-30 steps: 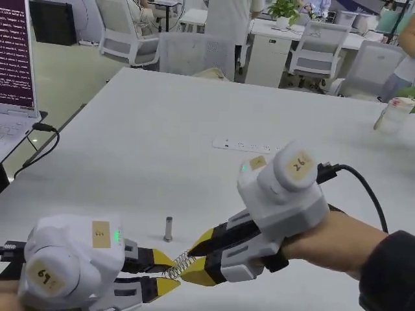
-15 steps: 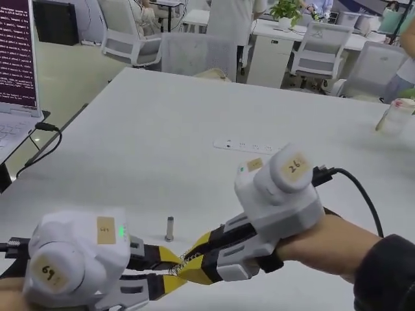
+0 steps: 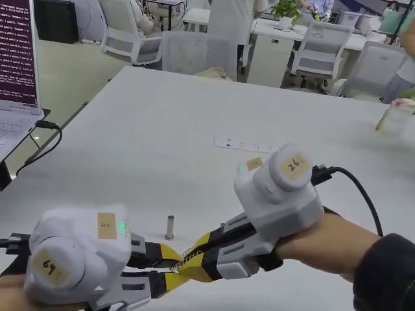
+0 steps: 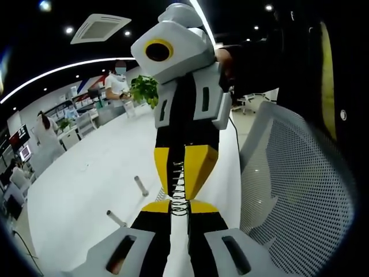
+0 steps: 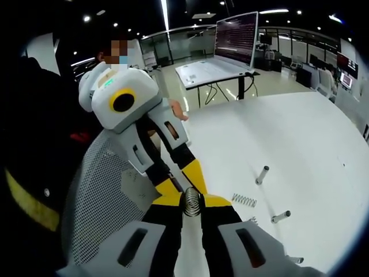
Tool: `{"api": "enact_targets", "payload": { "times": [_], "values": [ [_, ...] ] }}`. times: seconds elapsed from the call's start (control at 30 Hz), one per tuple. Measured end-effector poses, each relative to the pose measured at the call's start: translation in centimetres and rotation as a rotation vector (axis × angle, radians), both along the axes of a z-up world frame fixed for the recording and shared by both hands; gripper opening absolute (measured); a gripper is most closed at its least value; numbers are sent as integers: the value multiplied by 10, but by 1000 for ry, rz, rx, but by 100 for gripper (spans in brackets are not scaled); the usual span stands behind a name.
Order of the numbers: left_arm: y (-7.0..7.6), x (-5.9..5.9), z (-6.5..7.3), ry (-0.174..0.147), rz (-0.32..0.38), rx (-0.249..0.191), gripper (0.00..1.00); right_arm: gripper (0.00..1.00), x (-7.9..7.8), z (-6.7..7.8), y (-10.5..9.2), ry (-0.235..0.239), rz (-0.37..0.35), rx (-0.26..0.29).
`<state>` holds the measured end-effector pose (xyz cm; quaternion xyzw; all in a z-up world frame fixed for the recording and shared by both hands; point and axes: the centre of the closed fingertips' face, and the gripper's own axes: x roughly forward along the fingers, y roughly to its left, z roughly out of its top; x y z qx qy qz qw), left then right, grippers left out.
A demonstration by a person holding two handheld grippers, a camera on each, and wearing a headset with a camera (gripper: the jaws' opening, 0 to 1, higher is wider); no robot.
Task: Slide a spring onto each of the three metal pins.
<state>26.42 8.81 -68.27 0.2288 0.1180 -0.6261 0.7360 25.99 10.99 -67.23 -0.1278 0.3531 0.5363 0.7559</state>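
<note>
We see the coiled wire spring (image 3: 185, 257) only partly, its ends buried between yellow fingers (image 3: 203, 241) just in front of the upright cylindrical metal pin (image 3: 170, 227). The left gripper (image 3: 173, 267) and right gripper (image 3: 195, 257) meet tip to tip, each closed down on one spring end above the smooth white table (image 3: 194, 116).

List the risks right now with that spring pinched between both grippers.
1. The spring is gripped by both the left gripper and right gripper; if either pulls or twists, it may stretch or flick away.
2. The upright pin stands near the jaw tips in the head view, so a sideways move could topple it.
</note>
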Motion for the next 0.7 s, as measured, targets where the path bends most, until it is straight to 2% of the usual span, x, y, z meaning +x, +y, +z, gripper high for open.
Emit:
{"api": "enact_targets", "payload": {
  "times": [0.27,0.7],
  "values": [
    [0,-1,-1,11,0,1,2,9,-1,-1,-1,-7,11,-17],
    [-2,-2,1,11,-2,-12,3,8,-2,0,-1,-4,20,-36]
  ]
}}
